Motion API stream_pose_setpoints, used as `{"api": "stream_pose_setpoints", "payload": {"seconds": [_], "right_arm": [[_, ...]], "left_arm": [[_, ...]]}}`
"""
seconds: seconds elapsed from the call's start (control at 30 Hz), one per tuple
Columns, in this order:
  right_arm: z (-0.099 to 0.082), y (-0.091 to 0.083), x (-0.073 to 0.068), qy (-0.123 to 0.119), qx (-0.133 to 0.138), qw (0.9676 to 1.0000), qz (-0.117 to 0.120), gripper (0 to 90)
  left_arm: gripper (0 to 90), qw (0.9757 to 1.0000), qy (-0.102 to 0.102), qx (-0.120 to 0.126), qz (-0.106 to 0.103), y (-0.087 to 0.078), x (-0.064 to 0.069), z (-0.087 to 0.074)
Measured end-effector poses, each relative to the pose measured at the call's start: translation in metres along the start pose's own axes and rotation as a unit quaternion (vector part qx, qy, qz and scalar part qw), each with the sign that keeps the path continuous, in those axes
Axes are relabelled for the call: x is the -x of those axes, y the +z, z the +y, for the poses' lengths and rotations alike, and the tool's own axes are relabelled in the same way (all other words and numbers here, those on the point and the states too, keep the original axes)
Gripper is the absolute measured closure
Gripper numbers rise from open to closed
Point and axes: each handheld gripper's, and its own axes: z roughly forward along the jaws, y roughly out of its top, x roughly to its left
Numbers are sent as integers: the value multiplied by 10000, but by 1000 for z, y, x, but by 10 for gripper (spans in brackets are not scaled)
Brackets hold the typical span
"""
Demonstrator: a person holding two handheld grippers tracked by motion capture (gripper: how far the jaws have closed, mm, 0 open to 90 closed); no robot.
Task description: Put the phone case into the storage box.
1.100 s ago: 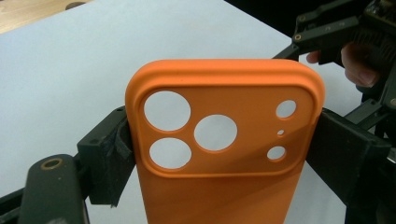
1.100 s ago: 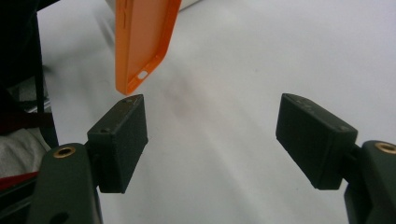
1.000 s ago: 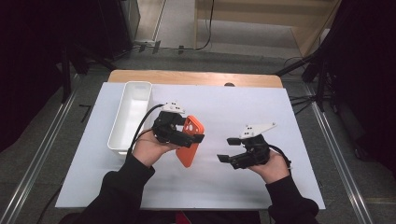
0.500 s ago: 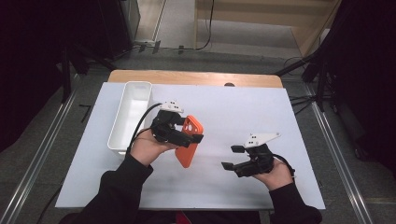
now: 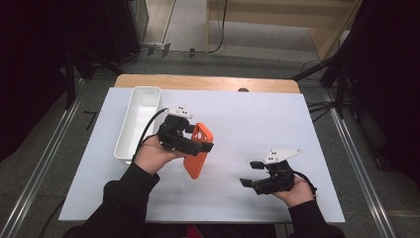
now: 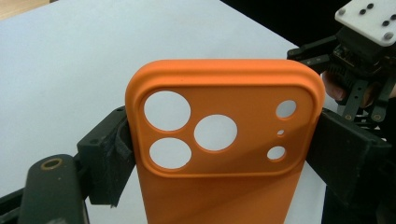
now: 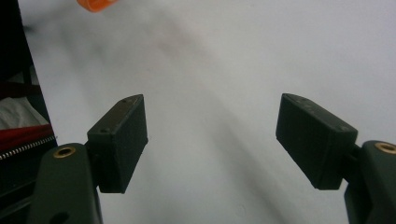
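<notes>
Already my left hand-held gripper (image 5: 200, 145) clamps the orange phone case (image 5: 196, 158) above the desk (image 5: 257, 119); my right hand-held gripper (image 5: 247, 174) is open, empty; placing it remains.

Your right gripper (image 5: 251, 173) has sunk toward the table (image 5: 277, 124) and drawn farther away from the orange phone case (image 5: 197, 157), its jaws apart.

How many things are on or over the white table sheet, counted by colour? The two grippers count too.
Orange: 1, the phone case
White: 1, the tray
Black: 2, the left gripper and the right gripper
Total: 4
</notes>
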Motion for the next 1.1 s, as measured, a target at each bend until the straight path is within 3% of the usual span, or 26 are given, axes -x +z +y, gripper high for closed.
{"api": "stream_pose_setpoints", "payload": {"seconds": [0.2, 0.33, 0.67, 1.1], "right_arm": [[-10, -1, 3, 29, -12, 9999, -97, 236], [-16, -3, 3, 88, -21, 9999, -107, 235], [-21, -8, 5, 179, 91, 9995, -235, 236], [-21, -7, 7, 272, 110, 9992, -268, 236]], "left_arm": [[159, 10000, -60, 49, -40, -7, -2, 2], [159, 9995, -280, 107, -57, -12, -7, 4], [159, 9995, -313, 54, 63, -23, -10, 8], [159, 9997, -254, -25, -15, -41, -13, 14]]}}
